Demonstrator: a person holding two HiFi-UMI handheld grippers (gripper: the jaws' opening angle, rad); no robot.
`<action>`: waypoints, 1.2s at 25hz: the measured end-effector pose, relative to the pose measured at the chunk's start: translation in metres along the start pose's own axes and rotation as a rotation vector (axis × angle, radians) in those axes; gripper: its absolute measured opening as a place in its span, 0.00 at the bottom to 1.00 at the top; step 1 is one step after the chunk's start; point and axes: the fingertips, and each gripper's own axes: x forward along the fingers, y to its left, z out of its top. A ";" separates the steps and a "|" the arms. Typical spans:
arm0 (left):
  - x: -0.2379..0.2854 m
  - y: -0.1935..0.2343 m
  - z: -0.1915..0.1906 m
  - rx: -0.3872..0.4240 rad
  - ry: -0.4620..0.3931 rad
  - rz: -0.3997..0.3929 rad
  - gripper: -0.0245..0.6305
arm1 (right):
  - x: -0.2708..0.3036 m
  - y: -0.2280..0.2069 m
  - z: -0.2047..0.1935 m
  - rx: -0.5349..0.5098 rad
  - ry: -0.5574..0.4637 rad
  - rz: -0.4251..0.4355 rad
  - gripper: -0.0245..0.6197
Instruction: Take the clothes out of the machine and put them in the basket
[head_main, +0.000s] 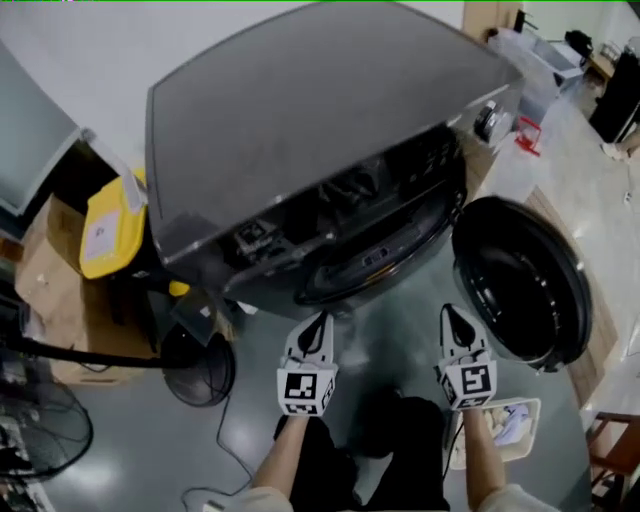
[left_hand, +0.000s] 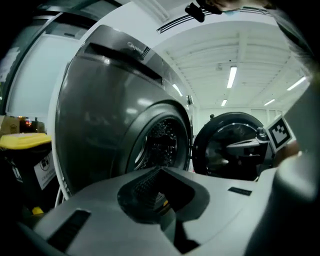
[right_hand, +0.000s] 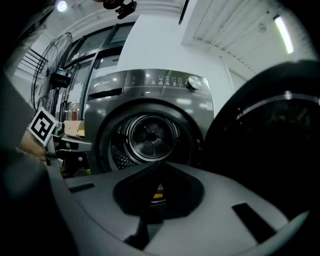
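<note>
The grey washing machine stands in front of me with its round door swung open to the right. Both grippers hover before the opening, level with each other. My left gripper has its jaws together with nothing between them, and so does my right gripper. In the right gripper view the metal drum shows bare ribs and holes, with no clothes to be seen in it. In the left gripper view the drum opening lies just ahead. A white basket sits on the floor by my right arm, partly hidden.
A yellow-lidded bin and a cardboard box stand left of the machine. A black floor fan with a cable is near my left arm. The open door fills the right side of the right gripper view.
</note>
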 end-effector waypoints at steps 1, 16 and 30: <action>-0.009 0.001 0.017 0.006 -0.008 0.012 0.07 | -0.007 0.002 0.019 -0.008 0.008 0.003 0.07; -0.135 0.015 0.295 -0.018 -0.004 0.078 0.07 | -0.105 0.029 0.289 0.042 0.091 -0.004 0.07; -0.160 0.012 0.418 -0.015 -0.016 0.007 0.07 | -0.143 0.016 0.431 0.037 0.011 -0.075 0.07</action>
